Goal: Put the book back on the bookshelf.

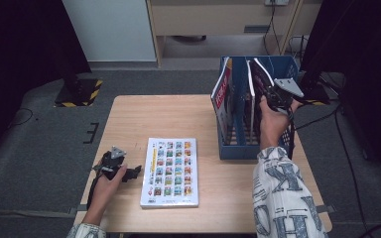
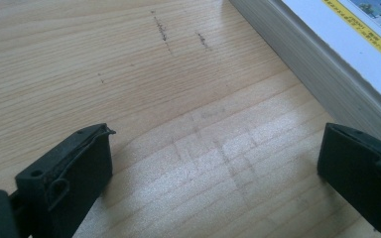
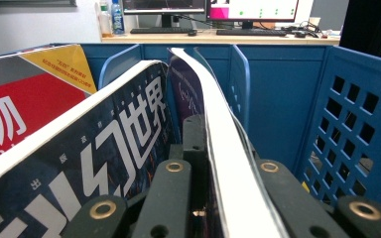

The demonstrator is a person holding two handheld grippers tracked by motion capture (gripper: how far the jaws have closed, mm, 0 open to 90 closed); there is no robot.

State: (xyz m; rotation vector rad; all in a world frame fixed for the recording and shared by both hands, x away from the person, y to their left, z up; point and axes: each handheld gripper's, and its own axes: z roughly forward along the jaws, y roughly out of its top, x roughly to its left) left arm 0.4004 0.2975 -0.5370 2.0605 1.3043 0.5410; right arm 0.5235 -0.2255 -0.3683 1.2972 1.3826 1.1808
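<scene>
— What's the surface?
— A light wooden table [image 1: 178, 116], faint scuffs in its grain.
— What lies on it?
— A book [image 1: 170, 172] lying flat near the front edge, and a blue rack [image 1: 238, 146] standing at the right side.

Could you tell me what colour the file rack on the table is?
The file rack is blue, clearest in the high view.

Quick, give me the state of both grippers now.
Left gripper: open, empty, over the table beside the flat book.
Right gripper: shut on a book in the blue rack.
</scene>
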